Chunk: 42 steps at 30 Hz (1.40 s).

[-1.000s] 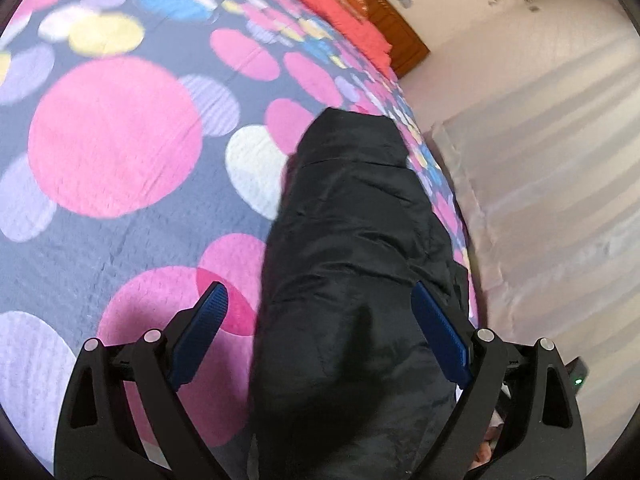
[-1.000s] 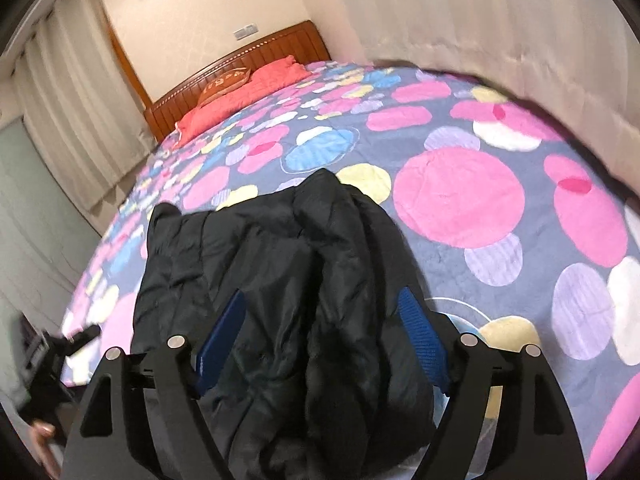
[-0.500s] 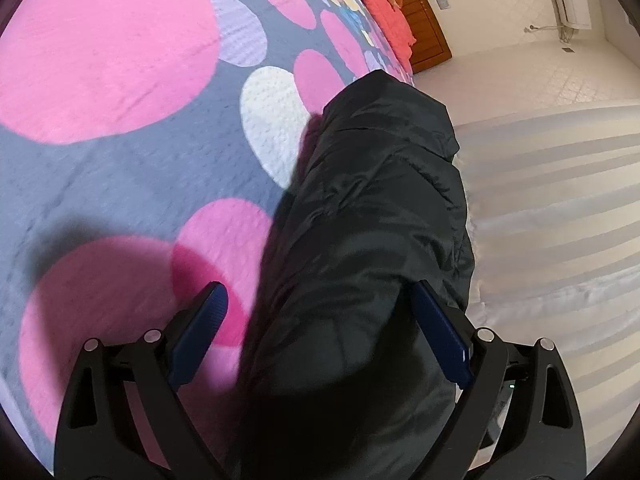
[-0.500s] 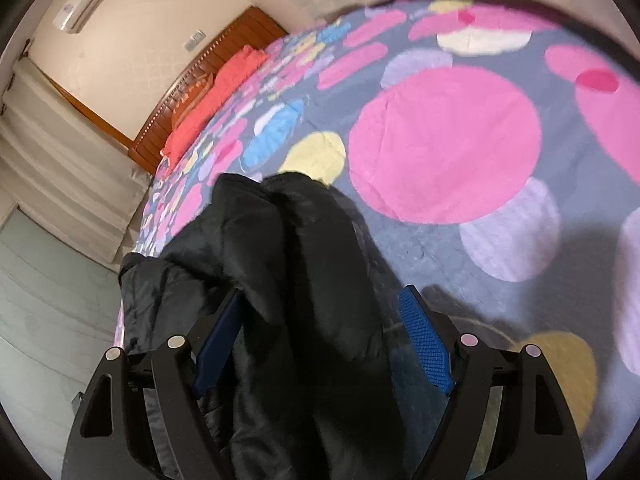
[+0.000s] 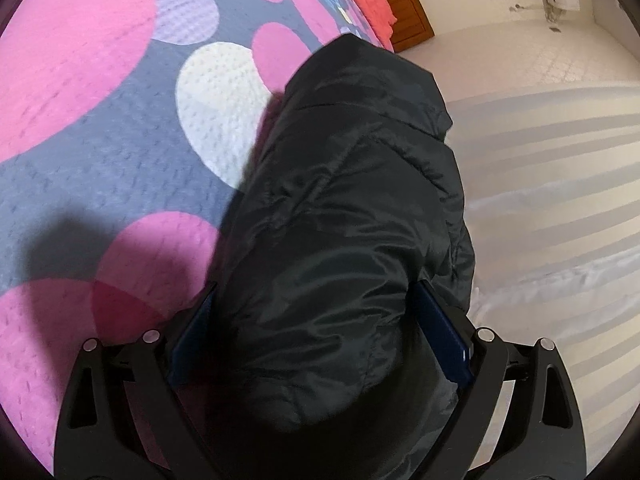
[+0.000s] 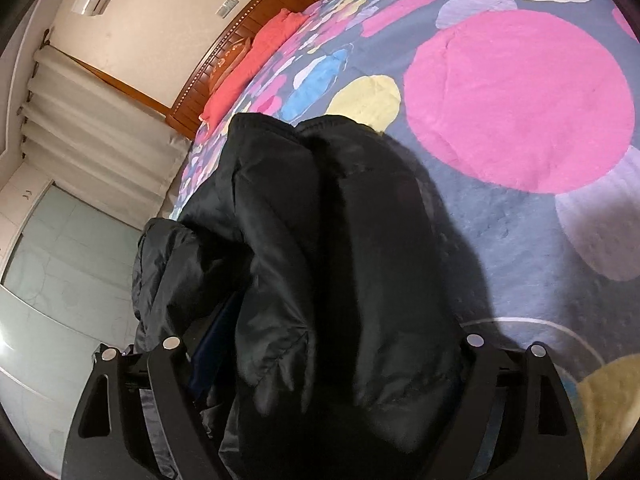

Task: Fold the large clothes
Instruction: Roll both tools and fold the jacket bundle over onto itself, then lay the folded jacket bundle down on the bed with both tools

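The black jacket [image 5: 344,216] lies bunched on the bed cover [image 5: 100,152] with big pink circles. The left gripper [image 5: 320,332] stands wide around its thick fold, blue pads [image 5: 440,332] against the cloth. The right gripper [image 6: 320,360] also stands wide, filled by the jacket [image 6: 340,260]; a red pillow [image 6: 256,76] at 11 o'clock

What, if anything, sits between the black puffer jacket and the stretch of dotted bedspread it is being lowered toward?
Nothing visible. The black quilted puffer jacket fills both the left tongs and the right tongs, and the dotted blue-and-pink bedspread beside and beyond it shows only its pattern and the jacket's shadow. The part under the jacket is hidden.
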Each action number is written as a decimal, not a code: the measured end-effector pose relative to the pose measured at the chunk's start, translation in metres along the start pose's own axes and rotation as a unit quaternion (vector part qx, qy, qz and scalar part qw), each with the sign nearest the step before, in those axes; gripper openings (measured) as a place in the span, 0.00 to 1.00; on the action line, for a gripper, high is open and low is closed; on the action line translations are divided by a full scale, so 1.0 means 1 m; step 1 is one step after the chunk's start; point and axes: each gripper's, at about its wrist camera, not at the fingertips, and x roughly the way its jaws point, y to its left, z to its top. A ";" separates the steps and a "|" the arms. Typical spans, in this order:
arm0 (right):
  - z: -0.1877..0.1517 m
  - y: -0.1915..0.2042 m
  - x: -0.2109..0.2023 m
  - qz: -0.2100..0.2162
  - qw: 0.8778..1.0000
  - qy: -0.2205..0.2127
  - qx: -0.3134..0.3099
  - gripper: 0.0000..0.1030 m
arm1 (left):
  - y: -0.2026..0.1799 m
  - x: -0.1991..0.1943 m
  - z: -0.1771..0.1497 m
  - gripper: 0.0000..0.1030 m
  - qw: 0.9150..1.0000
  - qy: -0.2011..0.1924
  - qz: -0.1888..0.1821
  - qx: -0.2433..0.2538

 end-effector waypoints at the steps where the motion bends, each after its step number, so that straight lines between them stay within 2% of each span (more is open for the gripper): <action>1: 0.002 0.001 0.002 -0.001 1.000 0.001 -0.003 0.76 | -0.002 0.002 0.000 0.89 1.000 0.001 0.002 0.004; 2: 0.000 0.003 0.004 -0.003 1.000 0.004 -0.007 0.69 | -0.003 0.003 0.000 0.86 1.000 0.002 0.003 0.008; 3: 0.000 0.002 0.006 0.000 1.000 0.010 -0.007 0.58 | -0.005 0.003 0.000 0.85 1.000 0.003 0.005 0.011; 8: -0.007 0.003 0.006 0.027 0.999 0.014 0.012 0.42 | -0.014 0.003 -0.001 0.70 1.000 0.009 0.014 0.026; 12: -0.012 0.012 0.000 0.032 0.999 0.004 0.013 0.33 | -0.025 -0.003 0.003 0.63 0.999 0.015 0.022 0.042; 20: -0.014 0.052 0.017 0.070 0.998 0.006 0.005 0.30 | -0.033 -0.041 0.024 0.58 0.997 -0.011 0.037 0.072; 26: -0.013 0.098 0.064 0.101 0.995 0.023 -0.005 0.30 | -0.021 -0.081 0.061 0.58 0.994 -0.050 0.058 0.079; 31: -0.012 0.132 0.109 0.120 0.992 0.039 -0.007 0.30 | -0.003 -0.101 0.096 0.58 0.992 -0.070 0.075 0.079; 37: -0.016 0.142 0.152 0.097 0.993 0.061 -0.007 0.30 | 0.031 -0.098 0.122 0.59 0.992 -0.065 0.096 0.056; 40: -0.014 0.140 0.156 0.089 0.994 0.064 -0.006 0.30 | 0.040 -0.098 0.126 0.60 0.992 -0.065 0.096 0.057; 42: -0.014 0.140 0.153 0.083 0.994 0.066 -0.013 0.34 | 0.044 -0.099 0.124 0.62 0.991 -0.067 0.097 0.058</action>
